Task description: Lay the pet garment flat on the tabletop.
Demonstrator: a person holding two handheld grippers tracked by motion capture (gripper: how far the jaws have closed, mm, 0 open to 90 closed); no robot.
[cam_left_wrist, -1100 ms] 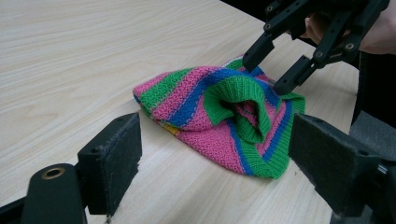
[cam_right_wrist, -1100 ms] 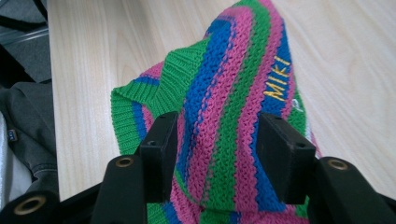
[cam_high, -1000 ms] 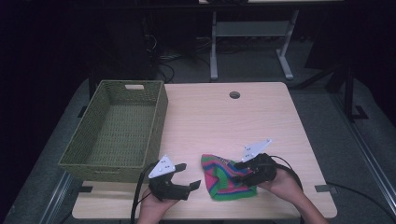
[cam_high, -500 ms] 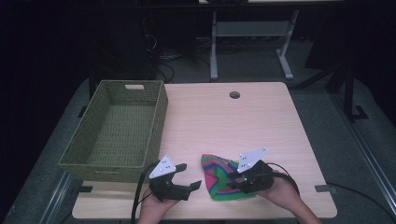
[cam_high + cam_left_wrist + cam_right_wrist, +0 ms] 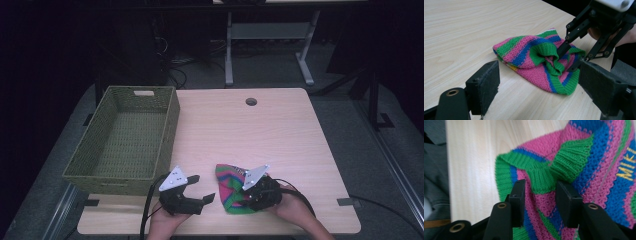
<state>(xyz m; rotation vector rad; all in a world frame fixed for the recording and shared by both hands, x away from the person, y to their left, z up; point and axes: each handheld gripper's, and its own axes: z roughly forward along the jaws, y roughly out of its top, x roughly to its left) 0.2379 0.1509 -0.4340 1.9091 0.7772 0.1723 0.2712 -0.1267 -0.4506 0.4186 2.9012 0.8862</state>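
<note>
A knitted hat (image 5: 228, 186) in pink, green and blue stripes lies crumpled near the table's front edge. My right gripper (image 5: 244, 198) comes in from its right, and a bunched fold of the green ribbed cuff (image 5: 541, 176) fills the gap between its pads. Its jaws have just been opening a little, with the fold still between them. The left gripper view shows that right gripper (image 5: 568, 58) dug into the hat (image 5: 524, 53). My left gripper (image 5: 204, 188) rests on the table just left of the hat, open and holding nothing.
A green woven basket (image 5: 169, 125) stands empty at the table's left side. A round cable hole (image 5: 251, 102) sits near the far edge. A metal stand (image 5: 270, 40) is on the floor beyond the table.
My right gripper has slid left and down onto the hat, towards the front edge, and the cuff has bunched between its jaws. The left gripper has stayed put.
</note>
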